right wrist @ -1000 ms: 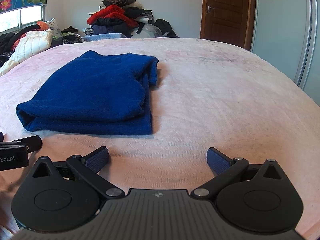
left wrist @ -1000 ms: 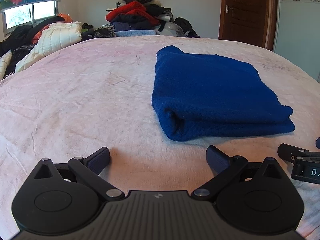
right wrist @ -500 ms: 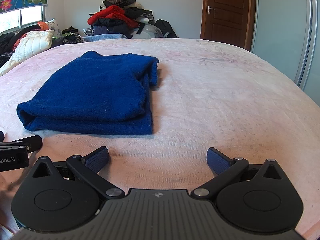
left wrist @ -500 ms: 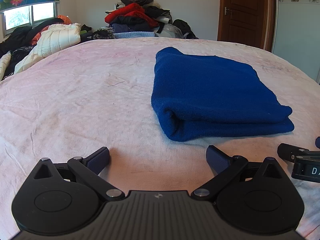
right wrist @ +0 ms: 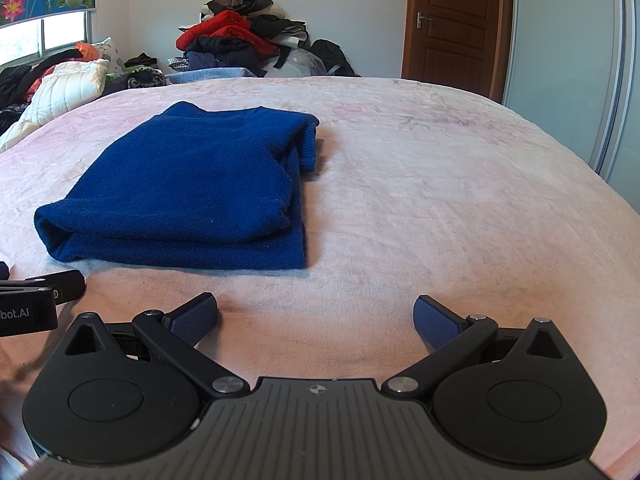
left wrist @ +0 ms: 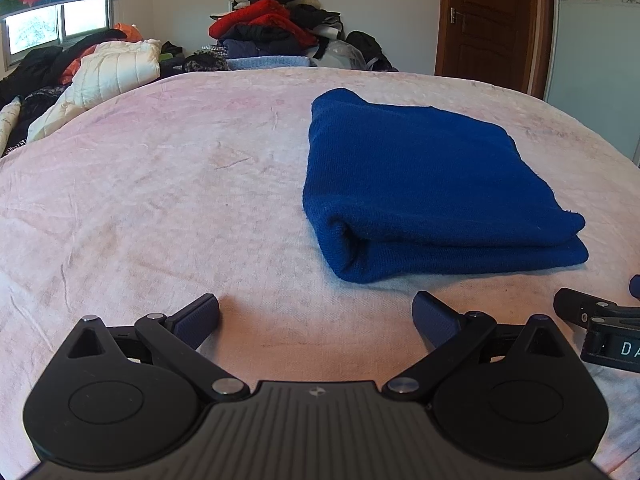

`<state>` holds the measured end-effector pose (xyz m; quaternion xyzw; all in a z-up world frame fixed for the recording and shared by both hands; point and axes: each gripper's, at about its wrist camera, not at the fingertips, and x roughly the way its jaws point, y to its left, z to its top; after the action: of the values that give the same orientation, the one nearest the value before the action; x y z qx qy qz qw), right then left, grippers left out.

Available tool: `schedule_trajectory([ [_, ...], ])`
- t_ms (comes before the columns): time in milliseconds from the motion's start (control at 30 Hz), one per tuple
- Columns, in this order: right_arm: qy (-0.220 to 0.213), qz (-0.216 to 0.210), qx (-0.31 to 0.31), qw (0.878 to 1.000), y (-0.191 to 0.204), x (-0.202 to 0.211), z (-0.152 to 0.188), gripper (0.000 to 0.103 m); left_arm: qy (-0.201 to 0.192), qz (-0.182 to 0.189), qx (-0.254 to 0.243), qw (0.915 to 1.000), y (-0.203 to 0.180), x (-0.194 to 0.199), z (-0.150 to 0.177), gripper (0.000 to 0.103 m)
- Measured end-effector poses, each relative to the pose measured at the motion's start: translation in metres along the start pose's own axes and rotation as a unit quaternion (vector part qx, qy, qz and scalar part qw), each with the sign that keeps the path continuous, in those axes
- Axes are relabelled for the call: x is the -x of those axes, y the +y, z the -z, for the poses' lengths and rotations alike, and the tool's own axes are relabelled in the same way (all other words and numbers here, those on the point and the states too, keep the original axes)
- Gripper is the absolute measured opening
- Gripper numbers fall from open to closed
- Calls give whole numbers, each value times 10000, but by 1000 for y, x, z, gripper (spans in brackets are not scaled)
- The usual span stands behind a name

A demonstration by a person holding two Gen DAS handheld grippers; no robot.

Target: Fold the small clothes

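A dark blue garment (left wrist: 424,184) lies folded in a flat rectangle on the pink bedspread (left wrist: 168,184). It also shows in the right wrist view (right wrist: 192,192), ahead and to the left. My left gripper (left wrist: 316,316) is open and empty, low over the bed, short of the garment's near left corner. My right gripper (right wrist: 316,316) is open and empty, low over the bed, short of the garment's near right corner. Each gripper's tip shows at the edge of the other's view.
A heap of red and black clothes (left wrist: 276,32) is piled beyond the far edge of the bed. A white quilted jacket (left wrist: 108,76) and dark clothes lie at the far left by the window. A brown door (left wrist: 492,20) stands at the back right.
Both grippers have stayed open and nearly still. The view has shifted only slightly; the garment has not moved.
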<state>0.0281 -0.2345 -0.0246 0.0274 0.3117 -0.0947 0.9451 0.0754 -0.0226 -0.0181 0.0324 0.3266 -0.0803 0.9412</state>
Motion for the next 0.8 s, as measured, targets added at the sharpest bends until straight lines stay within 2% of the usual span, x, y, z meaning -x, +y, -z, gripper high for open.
schedule_trajectory([
  [800, -4, 8, -5, 10000, 1, 1, 1, 103, 100, -19, 47, 9999, 0, -1, -4, 103],
])
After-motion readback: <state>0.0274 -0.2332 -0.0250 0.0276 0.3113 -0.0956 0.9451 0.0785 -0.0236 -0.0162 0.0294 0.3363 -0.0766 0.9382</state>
